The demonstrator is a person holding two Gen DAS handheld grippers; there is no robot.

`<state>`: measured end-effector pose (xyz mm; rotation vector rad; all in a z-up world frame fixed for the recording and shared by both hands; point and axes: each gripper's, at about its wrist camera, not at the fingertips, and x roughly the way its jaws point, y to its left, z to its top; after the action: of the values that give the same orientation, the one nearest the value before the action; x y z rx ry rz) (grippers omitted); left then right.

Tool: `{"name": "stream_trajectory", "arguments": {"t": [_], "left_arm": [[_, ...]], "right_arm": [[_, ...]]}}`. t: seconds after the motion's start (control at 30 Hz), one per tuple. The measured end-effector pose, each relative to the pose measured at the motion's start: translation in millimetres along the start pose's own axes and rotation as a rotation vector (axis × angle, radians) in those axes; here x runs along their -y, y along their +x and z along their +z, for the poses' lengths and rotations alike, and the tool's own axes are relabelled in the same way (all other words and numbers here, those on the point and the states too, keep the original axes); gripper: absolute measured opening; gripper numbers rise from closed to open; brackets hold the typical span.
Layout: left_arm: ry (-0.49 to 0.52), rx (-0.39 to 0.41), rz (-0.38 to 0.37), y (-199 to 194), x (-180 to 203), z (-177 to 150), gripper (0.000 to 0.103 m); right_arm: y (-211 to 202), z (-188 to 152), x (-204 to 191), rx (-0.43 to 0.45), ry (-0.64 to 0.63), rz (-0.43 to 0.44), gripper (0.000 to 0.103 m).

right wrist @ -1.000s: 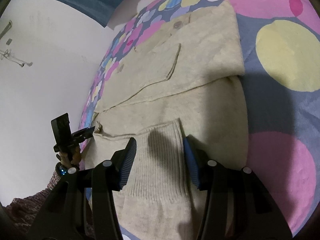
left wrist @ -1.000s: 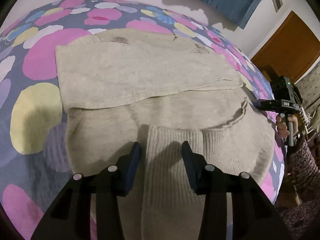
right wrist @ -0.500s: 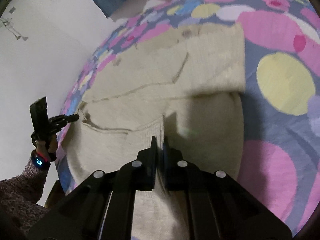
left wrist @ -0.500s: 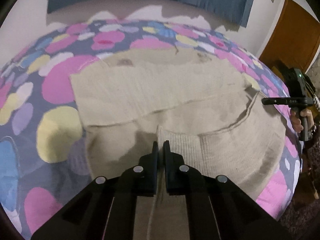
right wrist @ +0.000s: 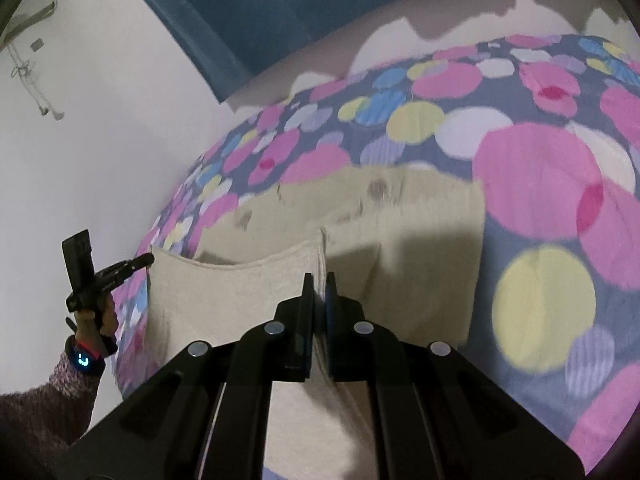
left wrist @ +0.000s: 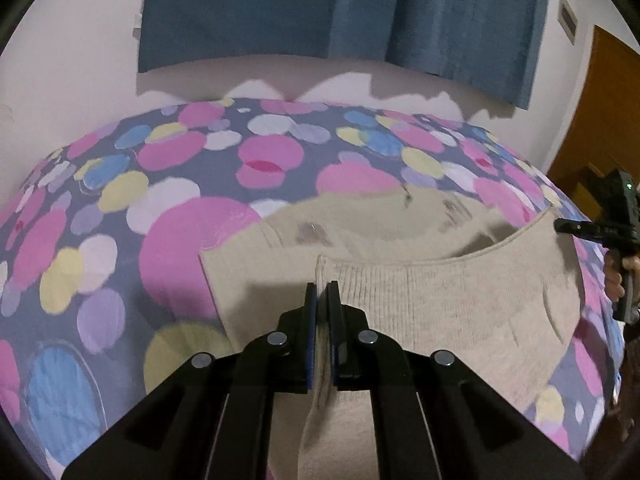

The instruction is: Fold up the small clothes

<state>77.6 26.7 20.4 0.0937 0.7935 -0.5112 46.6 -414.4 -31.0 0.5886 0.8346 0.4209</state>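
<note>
A beige knit sweater (left wrist: 460,300) lies on the dotted bedspread (left wrist: 172,200). My left gripper (left wrist: 322,292) is shut on the left corner of its ribbed hem and holds it lifted off the bed. My right gripper (right wrist: 318,284) is shut on the other hem corner (right wrist: 320,252). The hem hangs stretched between the two grippers, above the folded upper part of the sweater (right wrist: 400,208). Each gripper shows in the other's view, the right one (left wrist: 576,228) at the right edge and the left one (right wrist: 132,264) at the left edge.
The bedspread (right wrist: 540,184) spreads wide around the sweater. A white wall with a blue curtain (left wrist: 340,12) stands behind the bed. A brown door (left wrist: 600,120) is at the right. My sleeved left arm with a watch (right wrist: 84,358) shows low on the left.
Both grippers went from open around the hem to shut on it. They then lifted the hem and carried it up and forward over the sweater's folded upper part.
</note>
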Motion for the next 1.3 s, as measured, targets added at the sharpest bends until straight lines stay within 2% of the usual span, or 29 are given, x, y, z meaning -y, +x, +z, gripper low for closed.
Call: {"name": "stream_trajectory", "arguments": {"t": [0.17,0.43,0.6,0.63,0.7,0.77,0.87,0.97,1.07,1.13,1.2,1.3], "left_arm": [[-0.026,-0.001,0.054,30,-15,27,0.005],[-0.065,-0.054,0.13,96,-36,57,0.005],[-0.113,-0.081,0.17,129,-52,67,0.003],[-0.114,-0.084,0.196,133,-54,67,0.0],[-0.114,-0.096,0.235,143,-61,69,0.0],[-0.141,-0.108,0.23,151,-70,67,0.0],[-0.172,-0.167,0.186,164,-79,60,0.0],[-0.186,-0.214,0.028,164,-79,53,0.0],[-0.196,-0.216,-0.045,156,-78,50,0.005],[-0.215,-0.2,-0.086,151,-78,51,0.031],[-0.253,-0.185,-0.148,148,-80,51,0.047],[-0.265,-0.208,-0.165,155,-77,51,0.049]], "right_arm": [[28,36,10,0.01,0.035,-0.024,0.004],[74,76,42,0.022,0.112,-0.056,0.004],[101,88,63,0.009,0.153,-0.071,0.004],[107,89,67,0.0,0.158,-0.082,0.004],[116,90,75,-0.012,0.165,-0.099,0.004],[126,88,85,-0.028,0.191,-0.099,0.004],[139,83,96,-0.057,0.213,-0.113,0.004],[145,77,99,-0.075,0.218,-0.117,0.004],[146,75,102,-0.077,0.221,-0.113,0.004],[146,74,102,-0.076,0.226,-0.111,0.004],[147,74,102,-0.077,0.224,-0.113,0.004],[146,74,102,-0.077,0.226,-0.115,0.004]]}}
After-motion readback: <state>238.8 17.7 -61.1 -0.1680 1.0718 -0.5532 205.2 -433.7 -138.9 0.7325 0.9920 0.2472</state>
